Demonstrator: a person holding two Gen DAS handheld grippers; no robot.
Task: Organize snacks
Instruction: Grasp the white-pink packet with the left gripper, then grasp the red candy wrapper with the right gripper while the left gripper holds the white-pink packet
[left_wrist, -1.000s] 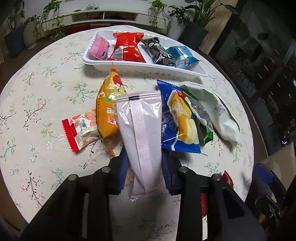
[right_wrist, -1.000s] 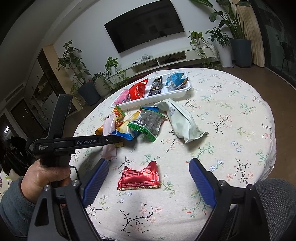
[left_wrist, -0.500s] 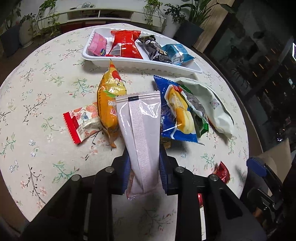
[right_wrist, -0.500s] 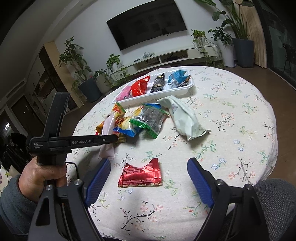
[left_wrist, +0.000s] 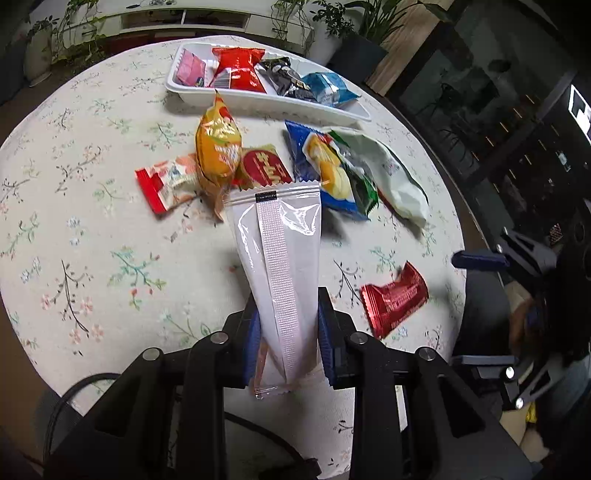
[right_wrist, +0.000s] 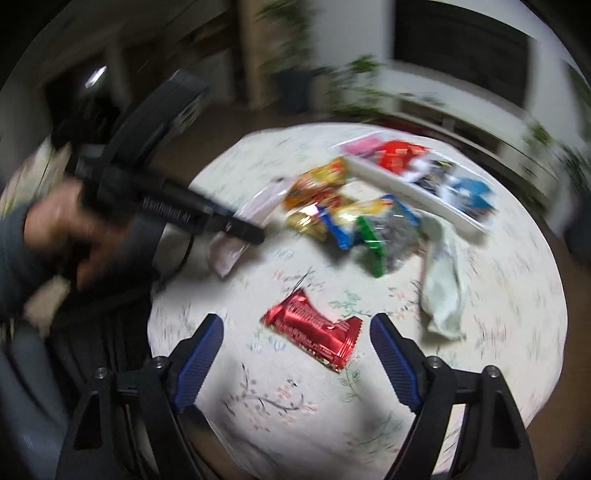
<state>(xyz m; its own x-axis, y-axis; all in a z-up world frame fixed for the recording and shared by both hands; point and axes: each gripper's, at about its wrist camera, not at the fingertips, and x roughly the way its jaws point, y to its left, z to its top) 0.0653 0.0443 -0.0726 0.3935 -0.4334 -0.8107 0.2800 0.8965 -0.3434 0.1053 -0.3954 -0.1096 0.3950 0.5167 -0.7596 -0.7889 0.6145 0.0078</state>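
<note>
Long pale pink plastic snack pouch (left_wrist: 284, 258): light, floppy, slick film. Left tongs (left_wrist: 288, 338) clamp its lower end, lifted over the floral surface (left_wrist: 92, 240). Right tongs (right_wrist: 295, 354), jaws just narrowing but empty, straddle the crinkly red foil packet (right_wrist: 314, 328); pinch its flat middle.

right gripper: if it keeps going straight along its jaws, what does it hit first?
Most likely the red foil packet, lying on the tablecloth just ahead of the open right gripper. The frame is blurred, so depth is uncertain.

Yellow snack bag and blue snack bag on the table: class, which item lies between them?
A round red-labelled packet lies between the yellow snack bag and the blue snack bag; the left wrist view shows it clearly.
</note>
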